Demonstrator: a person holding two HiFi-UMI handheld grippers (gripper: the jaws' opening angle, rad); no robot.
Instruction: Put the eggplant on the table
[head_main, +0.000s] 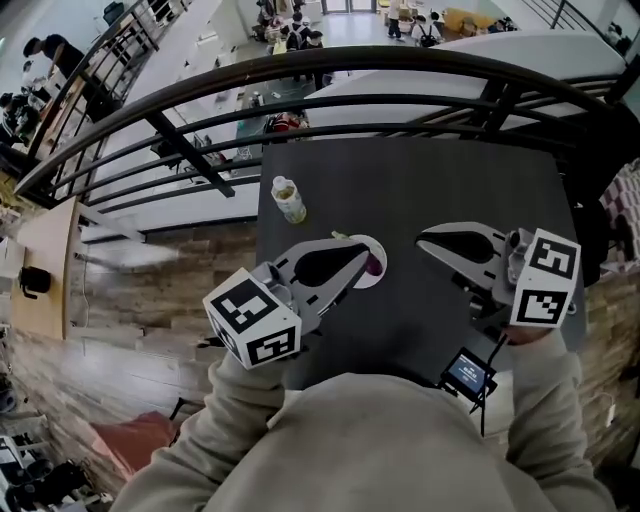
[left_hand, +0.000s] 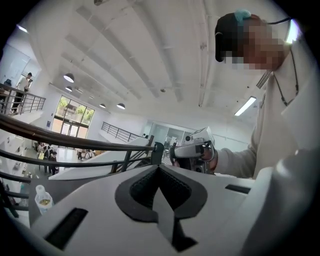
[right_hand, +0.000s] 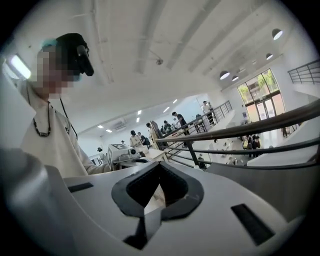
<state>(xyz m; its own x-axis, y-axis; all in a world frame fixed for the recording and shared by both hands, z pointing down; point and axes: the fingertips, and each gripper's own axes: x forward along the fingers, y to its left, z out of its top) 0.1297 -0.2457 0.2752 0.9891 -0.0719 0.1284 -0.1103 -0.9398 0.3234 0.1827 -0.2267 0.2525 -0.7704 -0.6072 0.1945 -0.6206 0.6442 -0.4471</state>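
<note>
**Eggplant set down, both grippers empty**

The purple eggplant (head_main: 373, 266) lies on a white plate (head_main: 380, 250) near the middle of the table (head_main: 450, 180), partly hidden under the left gripper (head_main: 362, 252). A bottle (head_main: 288, 198) stands at its 10 o'clock. The left gripper's jaws are pressed together on nothing. So are those of the right gripper (head_main: 428, 238), at the plate's 3 o'clock. The placing looks done.
</note>
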